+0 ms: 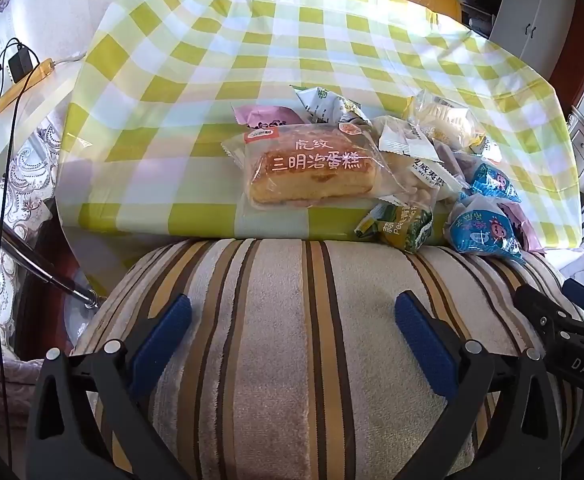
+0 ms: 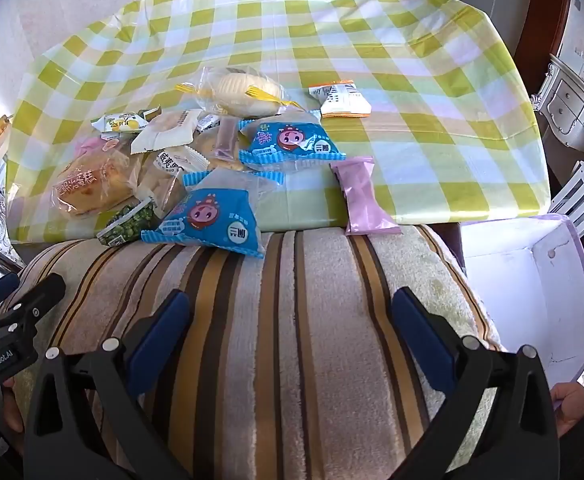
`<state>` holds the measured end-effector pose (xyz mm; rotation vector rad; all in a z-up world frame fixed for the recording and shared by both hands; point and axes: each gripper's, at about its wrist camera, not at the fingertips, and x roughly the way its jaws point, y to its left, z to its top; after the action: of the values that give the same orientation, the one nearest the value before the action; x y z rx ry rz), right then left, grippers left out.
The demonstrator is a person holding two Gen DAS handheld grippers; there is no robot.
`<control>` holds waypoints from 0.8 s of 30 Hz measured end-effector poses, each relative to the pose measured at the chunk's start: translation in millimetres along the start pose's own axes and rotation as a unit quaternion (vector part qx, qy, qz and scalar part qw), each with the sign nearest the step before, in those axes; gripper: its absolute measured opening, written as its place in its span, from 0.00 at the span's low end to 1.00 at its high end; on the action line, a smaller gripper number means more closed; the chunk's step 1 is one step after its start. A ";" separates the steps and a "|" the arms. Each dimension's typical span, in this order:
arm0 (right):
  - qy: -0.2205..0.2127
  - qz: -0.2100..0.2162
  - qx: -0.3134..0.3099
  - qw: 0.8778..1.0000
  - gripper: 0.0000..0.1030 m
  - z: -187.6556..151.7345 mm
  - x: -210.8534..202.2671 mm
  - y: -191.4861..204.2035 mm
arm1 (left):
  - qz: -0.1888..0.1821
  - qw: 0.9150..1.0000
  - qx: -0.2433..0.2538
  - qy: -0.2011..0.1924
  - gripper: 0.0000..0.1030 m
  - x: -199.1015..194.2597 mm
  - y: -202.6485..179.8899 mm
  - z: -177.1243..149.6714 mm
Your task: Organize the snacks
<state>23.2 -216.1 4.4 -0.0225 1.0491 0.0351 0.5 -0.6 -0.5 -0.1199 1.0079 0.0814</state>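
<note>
A heap of wrapped snacks lies near the front edge of a table with a yellow-checked cloth (image 1: 196, 80). A clear-wrapped sandwich cake (image 1: 310, 172) sits at the heap's left, also seen as the cake (image 2: 92, 188). Two blue triangular packets (image 2: 216, 216) (image 2: 292, 142), a pink bar (image 2: 362, 196), a green pea pack (image 2: 130, 226) and a round pale pastry (image 2: 244, 90) lie around it. My left gripper (image 1: 292, 320) and my right gripper (image 2: 290, 318) both hover open and hold nothing above a striped cushion (image 2: 292, 340), short of the snacks.
An open white box with a lilac rim (image 2: 532, 300) stands right of the cushion. An orange-and-white packet (image 2: 344, 100) lies apart on the cloth. A power strip with a charger (image 1: 20, 76) sits at the far left. White furniture (image 2: 572, 112) stands at the right.
</note>
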 end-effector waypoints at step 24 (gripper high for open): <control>-0.006 0.006 0.004 1.000 0.99 -0.9 0.1 0.8 | 0.001 1.000 -0.003 -0.006 0.96 0.4 0.9 0.8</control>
<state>22.4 -215.3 3.9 -0.0084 1.0379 0.0411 1.3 0.4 -0.4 -0.1243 0.9963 0.0870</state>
